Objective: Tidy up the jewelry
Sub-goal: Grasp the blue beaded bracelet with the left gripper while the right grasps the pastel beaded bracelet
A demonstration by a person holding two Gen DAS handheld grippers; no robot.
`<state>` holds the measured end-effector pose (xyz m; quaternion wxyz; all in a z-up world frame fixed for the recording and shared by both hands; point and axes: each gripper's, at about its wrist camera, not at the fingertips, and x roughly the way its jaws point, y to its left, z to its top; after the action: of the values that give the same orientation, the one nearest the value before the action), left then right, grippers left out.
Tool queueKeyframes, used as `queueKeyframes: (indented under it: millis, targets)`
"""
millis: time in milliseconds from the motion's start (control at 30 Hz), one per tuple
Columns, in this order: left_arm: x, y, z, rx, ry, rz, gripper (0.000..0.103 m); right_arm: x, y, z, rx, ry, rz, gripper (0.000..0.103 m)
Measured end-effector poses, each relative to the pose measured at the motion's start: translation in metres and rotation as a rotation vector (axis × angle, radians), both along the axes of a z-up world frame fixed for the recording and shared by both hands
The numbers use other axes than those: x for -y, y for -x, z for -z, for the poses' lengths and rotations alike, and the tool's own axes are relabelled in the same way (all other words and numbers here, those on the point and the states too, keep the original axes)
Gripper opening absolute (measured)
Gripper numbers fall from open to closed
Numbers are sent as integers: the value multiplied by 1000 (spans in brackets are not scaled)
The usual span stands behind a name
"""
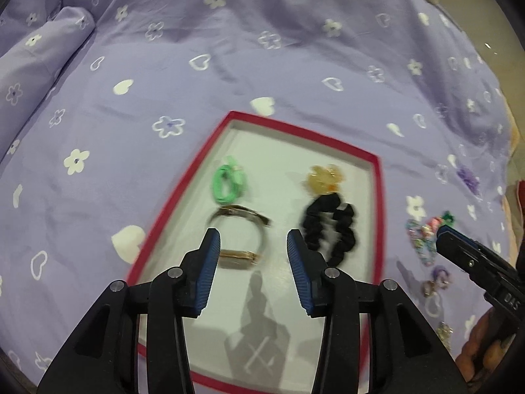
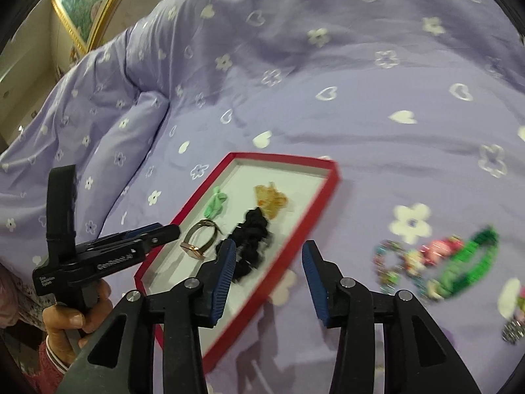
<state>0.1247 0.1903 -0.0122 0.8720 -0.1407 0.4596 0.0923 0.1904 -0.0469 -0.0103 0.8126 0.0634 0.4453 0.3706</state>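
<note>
A red-rimmed white tray (image 1: pixel 377 177) (image 2: pixel 329 184) lies on the purple bedspread. It holds a green hair tie (image 1: pixel 228 182) (image 2: pixel 215 206), an amber flower clip (image 1: pixel 323 177) (image 2: pixel 270 201), a black scrunchie (image 1: pixel 331 229) (image 2: pixel 251 243) and a watch (image 1: pixel 241 238) (image 2: pixel 200 241). My left gripper (image 1: pixel 251 241) is open and empty, just above the watch. My right gripper (image 2: pixel 269 256) is open and empty, over the tray's right rim. A beaded bracelet (image 2: pixel 390 262) (image 1: pixel 418 239), a pink clip (image 2: pixel 438 248) and a green hair tie (image 2: pixel 469 264) lie on the bedspread to the right.
More small trinkets (image 1: pixel 438 279) (image 2: pixel 513 325) lie on the bedspread right of the tray. A pillow (image 1: pixel 36 59) (image 2: pixel 108 124) is at the far left. A framed picture (image 2: pixel 88 3) hangs on the wall. The right gripper shows in the left wrist view (image 1: pixel 472 259).
</note>
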Motion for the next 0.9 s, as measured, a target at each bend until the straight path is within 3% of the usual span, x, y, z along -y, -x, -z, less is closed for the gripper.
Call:
queueKeyframes:
  millis: [367, 900]
  targets:
    - [67, 7, -20, 45, 29, 119, 43, 87, 15, -4, 8, 1, 147, 45]
    - [133, -6, -7, 14, 32, 236, 43, 190, 27, 9, 3, 30, 327, 48]
